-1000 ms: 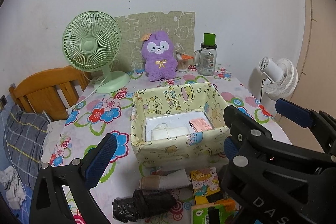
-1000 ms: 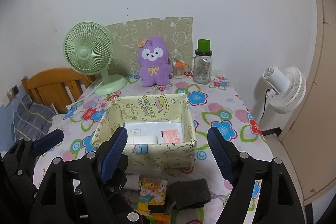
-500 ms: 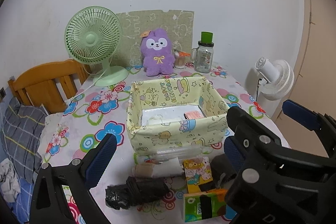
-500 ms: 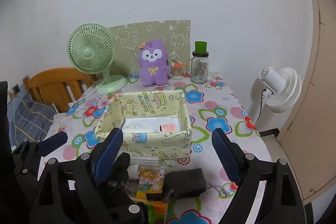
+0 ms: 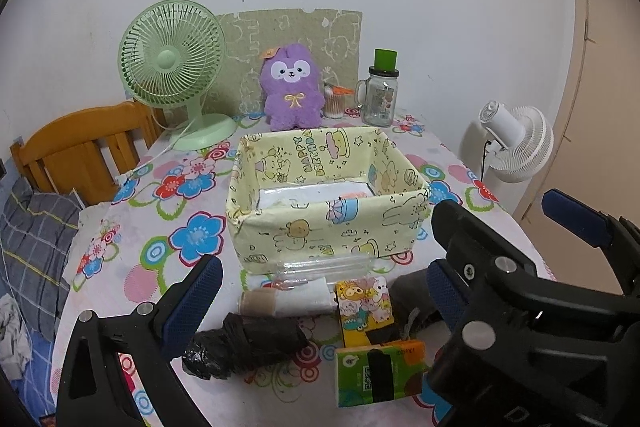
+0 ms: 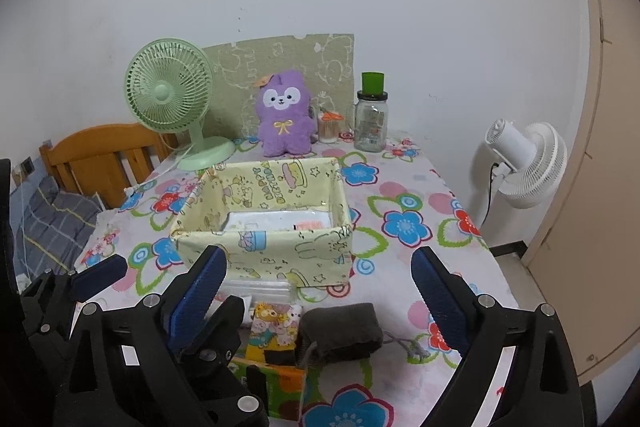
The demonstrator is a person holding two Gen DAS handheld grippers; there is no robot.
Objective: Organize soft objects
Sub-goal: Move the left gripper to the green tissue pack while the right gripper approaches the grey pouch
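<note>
Several soft items lie in row at near table edge, in front of yellow cartoon-print box (image 5: 332, 227): crumpled black plastic bag (image 5: 244, 345), paper roll (image 5: 286, 301), bear-print tissue pack (image 5: 362, 305), green-orange tissue pack (image 5: 378, 371), dark grey knit cloth (image 6: 340, 331). Box soft-walled, rectangular, reads "HAPPY BIRTHDAY"; white packet inside. Purple plush (image 5: 292, 93), mint desk fan (image 5: 176, 75), glass mug-jar (image 5: 380, 95) stand behind, by wall. Left gripper (image 5: 320, 303) jaws wide, nothing between. Right gripper (image 6: 318, 285) jaws just been opening, spread above cloth, not touching.
</note>
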